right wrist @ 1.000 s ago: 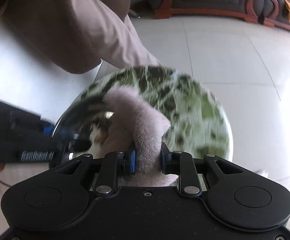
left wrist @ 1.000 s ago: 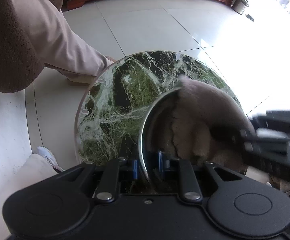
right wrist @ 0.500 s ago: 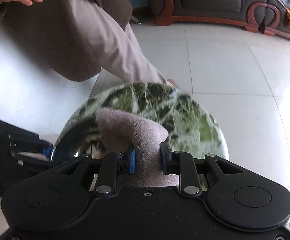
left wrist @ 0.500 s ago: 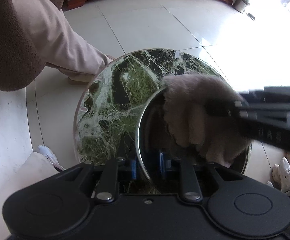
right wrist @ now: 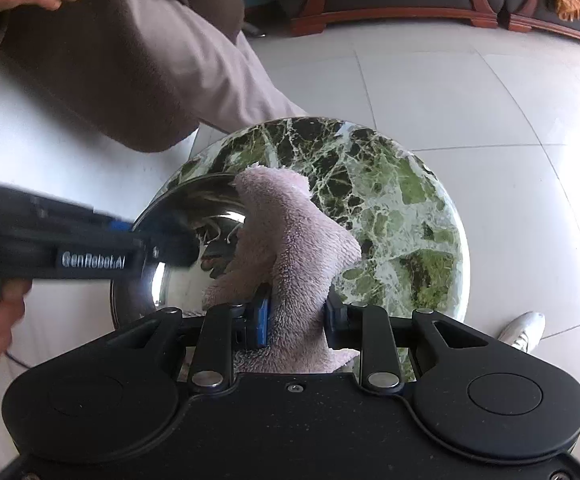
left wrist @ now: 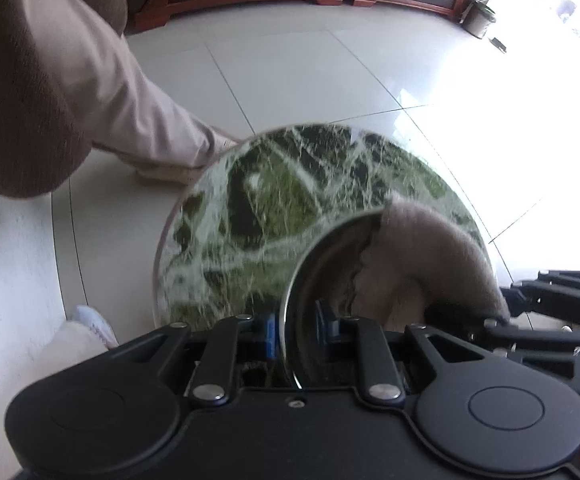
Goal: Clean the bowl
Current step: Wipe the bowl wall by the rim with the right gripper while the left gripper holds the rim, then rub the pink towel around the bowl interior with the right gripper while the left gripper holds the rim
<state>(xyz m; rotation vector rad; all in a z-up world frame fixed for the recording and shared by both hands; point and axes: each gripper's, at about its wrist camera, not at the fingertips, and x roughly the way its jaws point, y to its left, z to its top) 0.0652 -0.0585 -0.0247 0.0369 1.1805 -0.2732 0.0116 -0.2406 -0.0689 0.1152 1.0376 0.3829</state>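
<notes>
The left tongs [left wrist: 295,334] are nearly shut, pinching the thin rim of the steel bowl [left wrist: 321,280] between their blue pads and holding it tipped on edge over the green marble tabletop [left wrist: 274,208]. The right tongs [right wrist: 295,322] stand part-way closed, squeezing a thick fold of the pinkish fleece cloth [right wrist: 290,240], whose free end pokes up past the bowl's rim while its lower folds lie against the mirrored inside wall. Half a second ago, in the left wrist view, the cloth sat high and spread broadly over the upper half of the bowl's interior, with the right tongs reaching in level from the side; now it has been drawn down and toward the right edge, bunched into a hump at the rim, and the right tongs enter lower. A second ago the cloth was deep in the bowl's middle, so the wiping has run in a loop round the inside. That suggests the scrubbing stroke is well under way, not finishing; the wall nearest the left tongs looks untouched by this pass. The view over the tabletop has also shifted and blurred, so the left hand is turning or tilting the bowl. A seated bystander's leg [right wrist: 178,64] stays beyond the tabletop.
</notes>
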